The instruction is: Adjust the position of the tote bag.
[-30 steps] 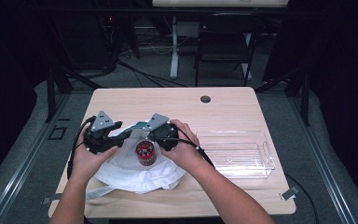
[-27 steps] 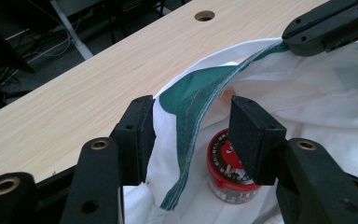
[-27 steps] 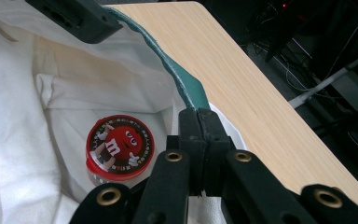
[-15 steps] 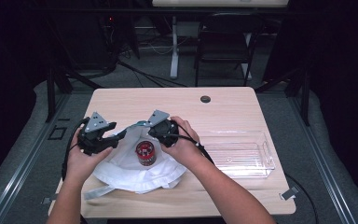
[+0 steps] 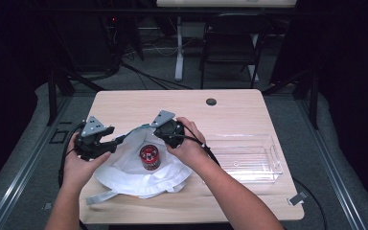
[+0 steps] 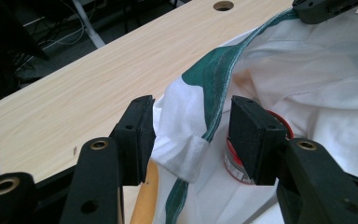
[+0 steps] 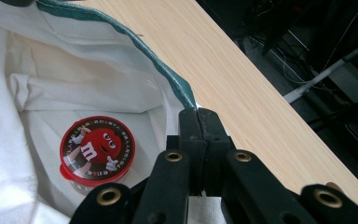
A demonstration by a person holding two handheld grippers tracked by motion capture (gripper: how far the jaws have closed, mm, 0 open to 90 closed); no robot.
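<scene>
**Cloth bag held at its green hem, candy tub inside**

A pale wooden table (image 5: 124,103) with rounded corners is lying mostly bare toward its far edge. A clear plastic bin (image 5: 244,158) is sitting near the right edge. The white cloth bag (image 5: 139,177), soft and creased with a green hem, is sprawling at the front middle. The right gripper (image 7: 199,122) is clenching that hem. The left gripper (image 6: 191,135) is standing spread, folded hem between its pads, none pressing. A round red-lidded M&M's tub (image 7: 95,151) is resting upright inside the bag.
</scene>
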